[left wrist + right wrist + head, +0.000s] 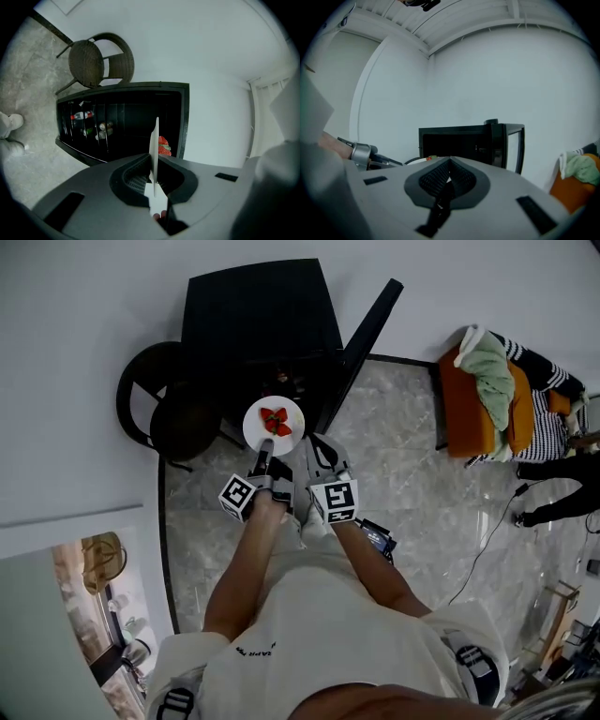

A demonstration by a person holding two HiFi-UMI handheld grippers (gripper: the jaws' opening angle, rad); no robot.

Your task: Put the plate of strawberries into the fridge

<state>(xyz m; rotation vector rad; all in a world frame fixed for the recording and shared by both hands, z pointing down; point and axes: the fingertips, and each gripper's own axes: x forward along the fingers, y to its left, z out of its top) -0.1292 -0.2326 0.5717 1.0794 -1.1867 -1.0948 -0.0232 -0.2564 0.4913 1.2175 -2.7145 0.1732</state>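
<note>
While I stand square to it, fridge (253, 320): low and black, straight ahead of both my tools, with its dark mouth facing me. Some bottles (84, 116) sit on a shelf inside.
floor (403, 484): pale marble, bare between me and the fridge.
door (367, 338): swung out on my right with its edge toward me. I judge this the edge to mind, since it runs just beside my path.
wicker chair (155, 407): just beside the fridge on my left, closing off that side.
orange seat (473, 395): heaped with clothes and well apart on the right, out of my way.
plate (273, 425): white, round and face up, reaching out ahead of my left tool toward the fridge mouth. Its far rim overlaps the fridge front in the head view, and I cannot tell whether it has crossed the sill.
left tool (264, 457): pinching the plate's near rim, jaws almost together on the thin edge. It is the nearer one and carries the load.
right tool (321, 454): jaws pressed together with nothing between them, just beside the left tool and free.
strawberries (275, 421): a few red ones at the plate's middle, likely to slide if I tilt.
way in: I judge a straight push forward, rim leading, between chair and door.
</note>
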